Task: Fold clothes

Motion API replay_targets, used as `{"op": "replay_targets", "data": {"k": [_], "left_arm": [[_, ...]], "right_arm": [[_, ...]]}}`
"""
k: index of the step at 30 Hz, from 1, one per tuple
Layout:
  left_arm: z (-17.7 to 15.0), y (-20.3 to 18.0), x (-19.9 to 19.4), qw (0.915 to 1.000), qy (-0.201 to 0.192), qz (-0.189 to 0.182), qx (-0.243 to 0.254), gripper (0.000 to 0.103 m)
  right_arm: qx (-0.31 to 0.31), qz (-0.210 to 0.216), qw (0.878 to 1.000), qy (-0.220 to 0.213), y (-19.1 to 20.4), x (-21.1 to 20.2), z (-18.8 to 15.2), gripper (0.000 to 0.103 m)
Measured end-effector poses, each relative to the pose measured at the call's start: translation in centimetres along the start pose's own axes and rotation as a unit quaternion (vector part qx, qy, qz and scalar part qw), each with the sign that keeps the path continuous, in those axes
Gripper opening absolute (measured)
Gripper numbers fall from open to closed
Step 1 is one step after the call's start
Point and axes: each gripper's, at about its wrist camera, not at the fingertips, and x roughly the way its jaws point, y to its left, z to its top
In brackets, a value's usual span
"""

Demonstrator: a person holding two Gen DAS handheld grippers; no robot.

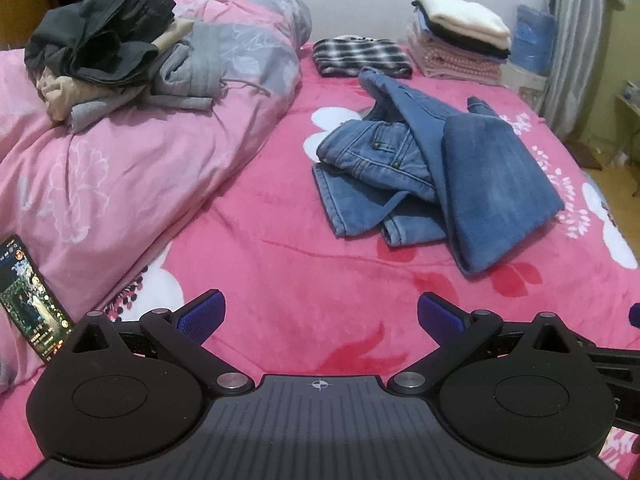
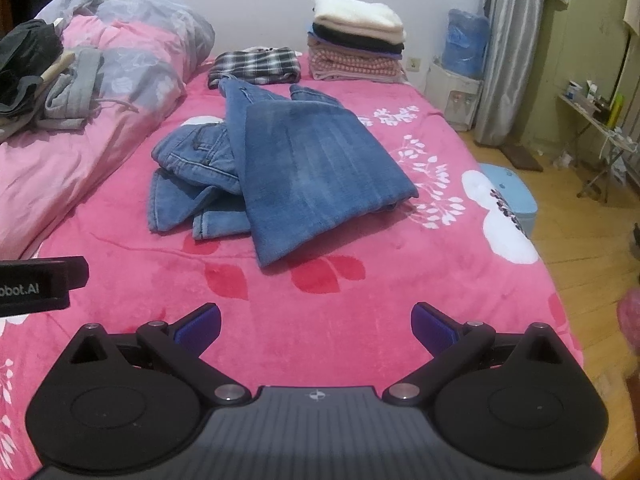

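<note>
Lying loosely folded, mid-bed on pink floral fleece blanket (image 1: 260, 272): blue denim jeans (image 1: 440, 176). Hovering near, apart from them: left gripper (image 1: 321, 316) and right gripper (image 2: 316, 326), blue-padded fingers spreading wide, gripping nothing. Sitting behind: stack of folded clothes (image 1: 460, 36).

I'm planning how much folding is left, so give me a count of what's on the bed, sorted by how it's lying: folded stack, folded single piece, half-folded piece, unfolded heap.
Folded stack: 1, at the far end by the wall
Folded plaid garment: 1
Half-folded jeans: 1
Unfolded heap: 1, on the duvet
Total: 4 groups. Pieces inside the stack and the heap can't be counted reliably.
</note>
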Motion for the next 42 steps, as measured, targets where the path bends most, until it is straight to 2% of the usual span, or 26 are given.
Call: {"op": "replay_targets", "data": {"k": [8,42], "left_arm": [[-0.19,-0.06,0.26,0.9999,0.011,-0.003,0.0,0.103],[-0.65,-0.23,0.19,0.9999,0.013,-0.009,0.006,0.103]], "right_arm": [[0.0,0.004,1.0,-0.003,-0.02,-0.04,-0.02,0.103],[-0.007,0.004,1.0,-0.009,0.12,-0.19,-0.16,0.103]]}}
